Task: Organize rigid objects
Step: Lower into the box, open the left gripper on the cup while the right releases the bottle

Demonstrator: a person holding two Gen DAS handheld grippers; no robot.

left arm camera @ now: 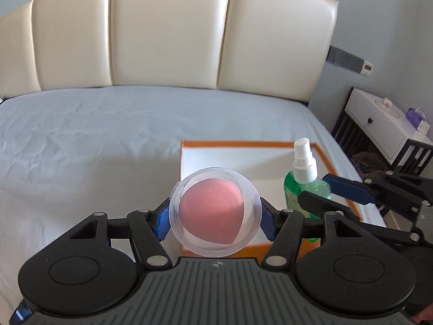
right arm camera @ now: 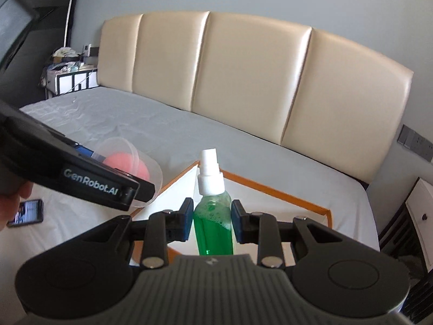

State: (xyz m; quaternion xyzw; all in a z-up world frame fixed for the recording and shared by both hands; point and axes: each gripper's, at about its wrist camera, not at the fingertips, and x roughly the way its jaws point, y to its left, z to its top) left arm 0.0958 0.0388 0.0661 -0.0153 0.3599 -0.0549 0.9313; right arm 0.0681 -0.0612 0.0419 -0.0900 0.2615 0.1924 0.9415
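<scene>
My left gripper [left arm camera: 215, 218] is shut on a clear round plastic case [left arm camera: 215, 212] with a pink sponge inside, held above the near left corner of the orange-rimmed white box [left arm camera: 243, 144]. The case also shows at the left of the right wrist view [right arm camera: 146, 168]. My right gripper [right arm camera: 212, 220] is shut on a green spray bottle [right arm camera: 213, 224] with a white pump top, held upright over the box [right arm camera: 284, 195]. In the left wrist view the bottle [left arm camera: 303, 181] stands at the box's right side between the right gripper's fingers [left arm camera: 349, 188].
The box lies on a bed with a grey-white sheet [left arm camera: 94, 140] and a cream padded headboard [left arm camera: 167, 32]. A white nightstand [left arm camera: 384, 124] stands to the right. A phone [right arm camera: 25, 212] lies on the sheet at the left. Another cluttered stand [right arm camera: 70, 73] is at the far left.
</scene>
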